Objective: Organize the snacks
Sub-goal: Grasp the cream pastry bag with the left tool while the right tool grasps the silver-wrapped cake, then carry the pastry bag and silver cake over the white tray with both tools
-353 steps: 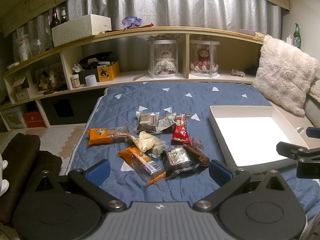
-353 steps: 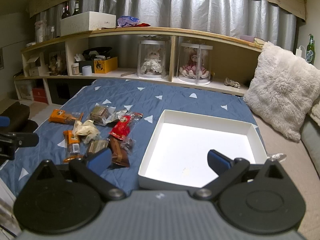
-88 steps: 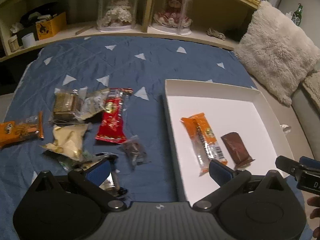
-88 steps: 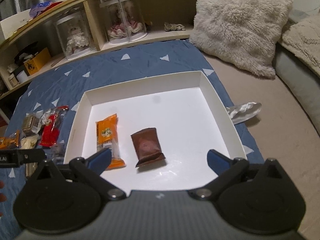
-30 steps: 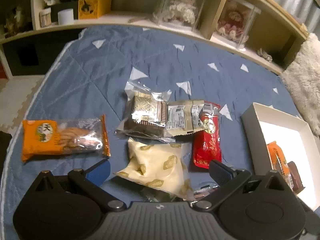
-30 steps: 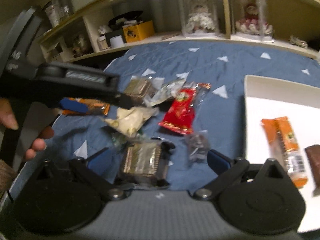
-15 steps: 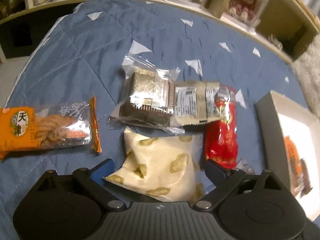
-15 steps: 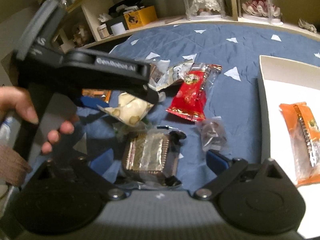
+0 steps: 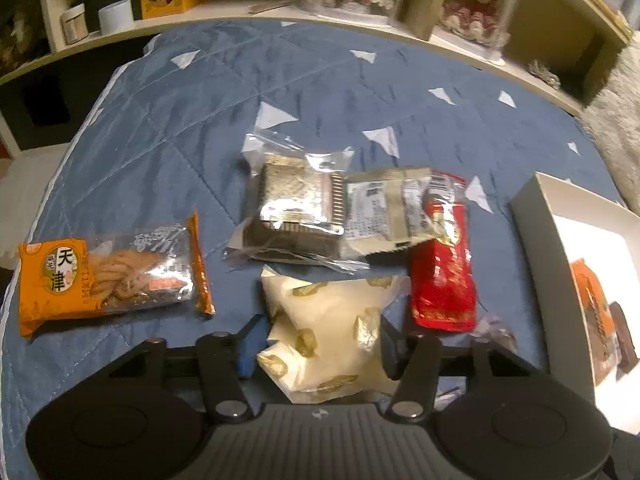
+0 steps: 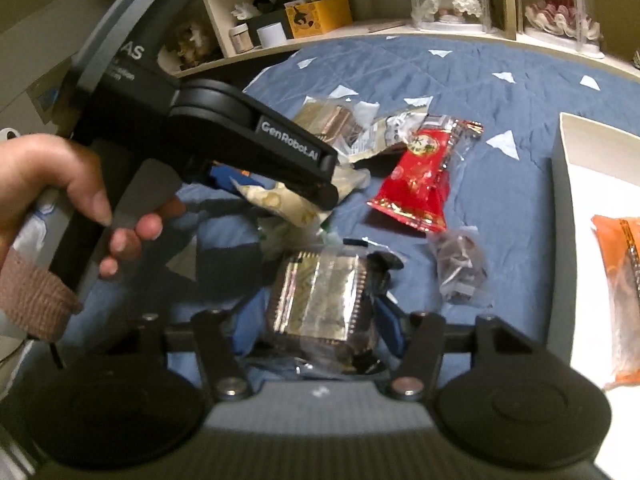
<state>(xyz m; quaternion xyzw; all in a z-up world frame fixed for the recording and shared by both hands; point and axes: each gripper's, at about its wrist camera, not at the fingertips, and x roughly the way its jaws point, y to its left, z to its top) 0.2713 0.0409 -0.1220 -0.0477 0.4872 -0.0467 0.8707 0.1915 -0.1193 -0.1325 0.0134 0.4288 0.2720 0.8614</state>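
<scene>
Snack packets lie on a blue quilt. My left gripper (image 9: 320,340) is closing, and its pads touch both sides of a cream packet with gold prints (image 9: 328,320). In the right wrist view that left gripper (image 10: 288,196) shows with the cream packet (image 10: 280,204) between its fingers. My right gripper (image 10: 320,316) is closing too, its pads against a clear-wrapped foil-tray cake (image 10: 320,296). Loose on the quilt are an orange packet (image 9: 108,276), a second wrapped cake (image 9: 300,204), a beige packet (image 9: 384,212), a red packet (image 10: 424,176) and a small dark sweet (image 10: 460,264).
A white box (image 9: 536,240) stands at the right and holds an orange bar (image 10: 620,280) and a brown bar (image 9: 624,332). A person's hand (image 10: 60,188) grips the left tool. A wooden shelf (image 9: 360,28) with doll cases runs along the back, and a fluffy pillow (image 9: 620,92) lies far right.
Both pairs of jaws have narrowed from wide open. The left now hugs the cream packet and the right hugs the foil-tray cake. Both hands stayed nearly in place.
</scene>
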